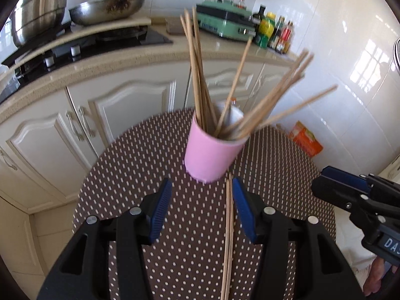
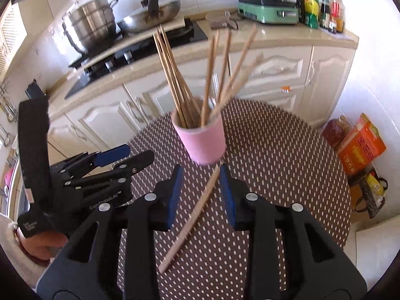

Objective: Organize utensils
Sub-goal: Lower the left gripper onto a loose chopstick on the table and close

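A pink cup [image 1: 210,152] [image 2: 202,145] stands on the brown dotted table [image 1: 140,165] [image 2: 275,175], with several wooden chopsticks [image 1: 197,75] [image 2: 175,80] fanning out of it. A loose pair of chopsticks [image 1: 228,237] [image 2: 197,212] lies on the table just in front of the cup. My left gripper [image 1: 201,182] [image 2: 138,152] is open, the pair running close by its right finger without being pressed. My right gripper [image 2: 201,168] [image 1: 325,177] is open too, straddling the pair's far end near the cup's base.
Behind the table runs a counter with white cabinets [image 1: 125,105], a stove with a steel pot [image 2: 90,27] and a wok [image 2: 152,17], a green appliance [image 2: 265,5] and bottles [image 2: 322,7]. An orange box [image 2: 360,145] and bags sit on the floor at the right.
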